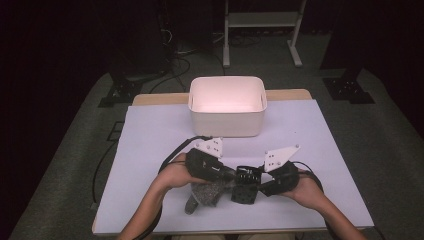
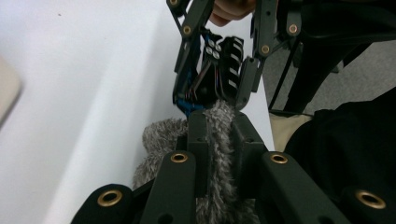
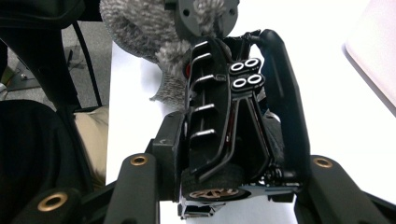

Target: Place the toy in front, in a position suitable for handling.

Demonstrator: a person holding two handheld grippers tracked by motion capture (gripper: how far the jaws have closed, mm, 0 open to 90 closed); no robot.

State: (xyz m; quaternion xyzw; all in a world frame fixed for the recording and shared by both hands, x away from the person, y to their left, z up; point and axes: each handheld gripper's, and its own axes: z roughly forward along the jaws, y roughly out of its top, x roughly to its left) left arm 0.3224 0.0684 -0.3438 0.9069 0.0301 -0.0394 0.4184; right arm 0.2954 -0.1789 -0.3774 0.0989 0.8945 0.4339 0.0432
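A black ribbed device point(image 1: 246, 184) with wires and small round studs hangs low over the white table between both hands. My right gripper point(image 1: 256, 181) is shut on the device point(image 3: 219, 126), its jaws pressing on both sides, with the right gripper point(image 3: 229, 116) seen along its own jaws. A grey furry cover point(image 1: 204, 194) droops from the device's left side toward the table. My left gripper point(image 1: 227, 176) is shut on a fold of that fur point(image 2: 215, 140); the left gripper point(image 2: 218, 122) meets the device point(image 2: 219, 65) just beyond its tips.
A white open bin point(image 1: 226, 125) stands at the back middle of the table. The table's near edge point(image 1: 230, 231) runs just below the hands. A dark chair and grey floor lie beyond that edge in the gripper views.
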